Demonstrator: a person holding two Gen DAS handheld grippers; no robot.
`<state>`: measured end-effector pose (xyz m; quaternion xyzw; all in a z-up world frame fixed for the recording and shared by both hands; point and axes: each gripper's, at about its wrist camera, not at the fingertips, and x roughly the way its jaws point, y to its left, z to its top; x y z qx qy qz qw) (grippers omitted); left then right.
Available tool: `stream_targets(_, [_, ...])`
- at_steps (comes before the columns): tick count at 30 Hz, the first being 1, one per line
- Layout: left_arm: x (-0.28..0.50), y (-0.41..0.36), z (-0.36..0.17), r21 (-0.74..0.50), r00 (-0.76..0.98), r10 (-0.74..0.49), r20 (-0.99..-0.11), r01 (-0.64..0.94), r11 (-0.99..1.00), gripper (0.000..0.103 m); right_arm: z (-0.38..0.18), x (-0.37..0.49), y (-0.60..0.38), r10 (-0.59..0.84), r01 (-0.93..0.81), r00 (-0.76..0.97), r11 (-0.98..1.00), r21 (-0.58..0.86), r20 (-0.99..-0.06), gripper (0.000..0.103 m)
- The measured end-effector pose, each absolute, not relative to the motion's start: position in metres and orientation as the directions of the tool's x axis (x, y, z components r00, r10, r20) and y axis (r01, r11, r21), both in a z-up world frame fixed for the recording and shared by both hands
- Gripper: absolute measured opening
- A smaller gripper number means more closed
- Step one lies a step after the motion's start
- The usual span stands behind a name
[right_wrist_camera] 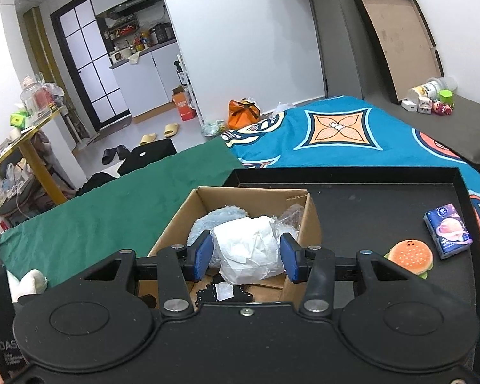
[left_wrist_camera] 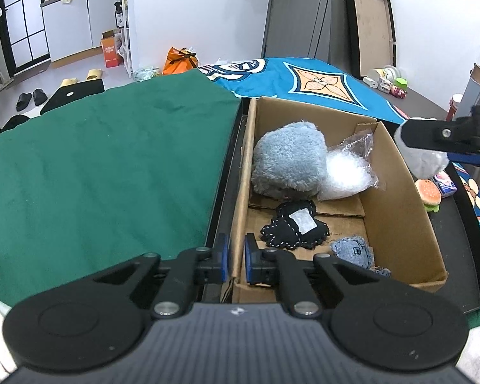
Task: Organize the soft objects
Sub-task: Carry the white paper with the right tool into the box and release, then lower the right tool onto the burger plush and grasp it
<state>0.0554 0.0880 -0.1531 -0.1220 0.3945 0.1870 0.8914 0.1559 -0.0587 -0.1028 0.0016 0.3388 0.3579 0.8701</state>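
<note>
A crumpled white paper wad (right_wrist_camera: 252,249) sits pinched between the blue pads of the right gripper (right_wrist_camera: 247,256), held above the cardboard box (right_wrist_camera: 172,227) at center frame. The left gripper (left_wrist_camera: 236,262) straddles the box's near-left wall, its pads closed to a narrow gap on it. Only the left wrist view shows the box's floor: a grey-blue plush (left_wrist_camera: 288,160), bubble wrap (left_wrist_camera: 345,172), a black stitched pouch (left_wrist_camera: 294,230) and a denim scrap (left_wrist_camera: 353,251). The right view alone shows the tissue pack (right_wrist_camera: 448,230) beside the burger toy (right_wrist_camera: 411,256) on the black tray (right_wrist_camera: 384,192).

A bed (right_wrist_camera: 352,156) carries a green cloth (left_wrist_camera: 96,160) and a black tray (right_wrist_camera: 384,198).
</note>
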Motion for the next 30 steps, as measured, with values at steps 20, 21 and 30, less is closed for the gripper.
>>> stream_targets(20, [0.060, 0.081, -0.146, -0.027, 0.599, 0.269, -0.754, -0.439, 0.898, 0.010, -0.124, 0.165, -0.113, 0.519, -0.487, 0.563, 0.837, 0.250, -0.643, 0.077])
stream_targets(21, [0.061, 0.080, -0.145, -0.020, 0.597, 0.274, -0.754, -0.438, 0.899, 0.011, -0.126, 0.166, -0.117, 0.512, -0.482, 0.563, 0.841, 0.246, -0.649, 0.077])
stream_targets(30, [0.069, 0.076, -0.144, 0.004, 0.568, 0.293, -0.769, -0.454, 0.891, 0.018, -0.145, 0.172, -0.144, 0.472, -0.441, 0.557, 0.865, 0.238, -0.683, 0.078])
